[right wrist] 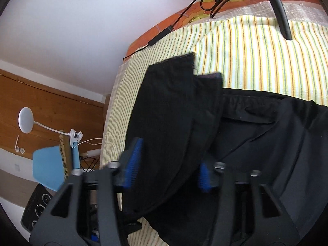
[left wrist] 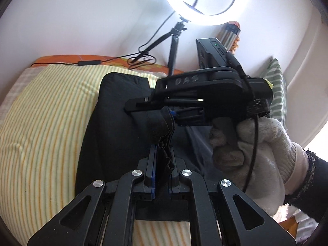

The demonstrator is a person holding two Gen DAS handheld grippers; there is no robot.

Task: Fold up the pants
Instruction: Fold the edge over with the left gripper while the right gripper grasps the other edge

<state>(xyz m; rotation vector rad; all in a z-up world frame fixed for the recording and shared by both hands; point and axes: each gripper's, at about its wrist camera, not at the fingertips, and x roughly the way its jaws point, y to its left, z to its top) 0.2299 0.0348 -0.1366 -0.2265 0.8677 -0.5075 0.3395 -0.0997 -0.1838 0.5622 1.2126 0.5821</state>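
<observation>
Black pants (left wrist: 114, 114) lie on a striped bedsheet (left wrist: 45, 110). My left gripper (left wrist: 163, 155) is shut on a bunched fold of the pants fabric. In the left wrist view my right gripper (left wrist: 131, 107), held by a white-gloved hand (left wrist: 256, 149), reaches in from the right over the same fold; fabric hangs under its fingers. In the right wrist view my right gripper (right wrist: 170, 160) stands open with its blue pads (right wrist: 136, 155) apart on either side of the pant legs (right wrist: 174, 106), whose cuffs (right wrist: 184, 61) point away. The view is motion-blurred.
A lit ring light (left wrist: 205, 0) on a tripod (left wrist: 174, 47) stands on the bed's far side, with its cable (right wrist: 164, 32) on the sheet. A blue chair (right wrist: 49, 168), a white lamp (right wrist: 25, 123) and a wood panel wall lie left of the bed.
</observation>
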